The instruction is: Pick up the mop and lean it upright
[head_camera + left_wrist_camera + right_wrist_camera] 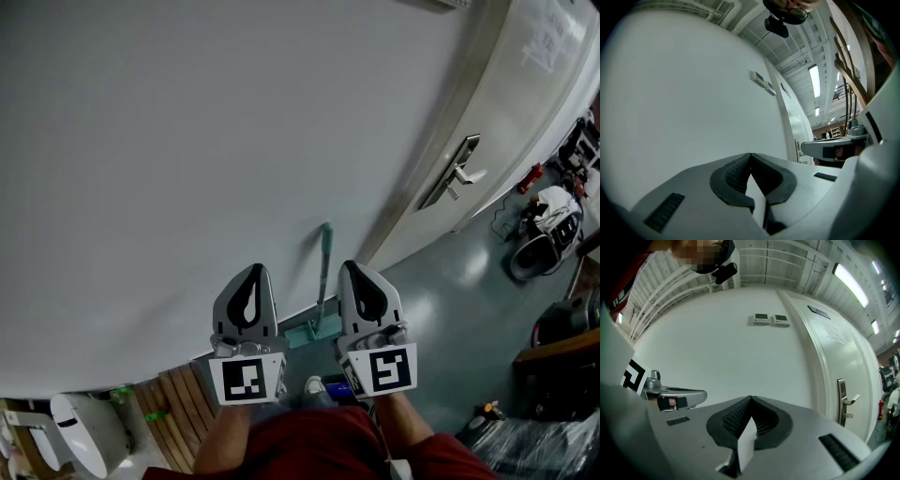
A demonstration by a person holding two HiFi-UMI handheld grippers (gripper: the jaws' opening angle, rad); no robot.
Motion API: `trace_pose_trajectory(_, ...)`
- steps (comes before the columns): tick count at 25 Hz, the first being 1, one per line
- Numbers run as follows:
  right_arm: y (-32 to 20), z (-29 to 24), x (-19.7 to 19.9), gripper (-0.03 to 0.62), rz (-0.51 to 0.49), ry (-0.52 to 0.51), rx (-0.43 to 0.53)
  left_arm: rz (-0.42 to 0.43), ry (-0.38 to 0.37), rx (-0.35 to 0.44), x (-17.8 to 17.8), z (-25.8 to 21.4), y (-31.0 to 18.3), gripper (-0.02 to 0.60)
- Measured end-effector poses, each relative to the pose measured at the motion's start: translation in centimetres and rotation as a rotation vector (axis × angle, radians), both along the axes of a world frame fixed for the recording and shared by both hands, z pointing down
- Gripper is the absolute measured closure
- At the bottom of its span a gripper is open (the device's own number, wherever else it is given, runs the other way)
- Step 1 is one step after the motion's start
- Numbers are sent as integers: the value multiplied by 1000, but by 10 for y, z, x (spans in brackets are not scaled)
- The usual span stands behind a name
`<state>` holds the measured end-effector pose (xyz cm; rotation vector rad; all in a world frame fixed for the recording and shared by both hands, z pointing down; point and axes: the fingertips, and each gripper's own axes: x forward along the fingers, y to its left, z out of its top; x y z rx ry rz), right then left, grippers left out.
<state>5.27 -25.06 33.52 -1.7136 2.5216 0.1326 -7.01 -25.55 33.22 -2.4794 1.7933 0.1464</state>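
The mop stands upright against the white wall, its teal handle (325,267) rising from a teal head (312,331) on the floor. Nothing holds it. My left gripper (251,279) is raised to the left of the handle and my right gripper (360,279) to its right, both apart from it. Each points at the wall. In the left gripper view the left gripper (750,154) has its tips together with nothing between them. The right gripper (750,398) looks the same in its own view, shut and empty. The mop does not show in either gripper view.
A white door with a lever handle (457,173) is set in the wall to the right. Wooden slats (178,398) and a white object (84,431) lie lower left. Clutter (553,225) sits at the far right on the grey-green floor. Two wall panels (769,319) hang high.
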Motion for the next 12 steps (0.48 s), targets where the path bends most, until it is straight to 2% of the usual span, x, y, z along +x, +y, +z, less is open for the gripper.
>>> trace_pose_trajectory(12,1,-8,12,579,45,-3,7,6,-15,5,-1,-3,6,568)
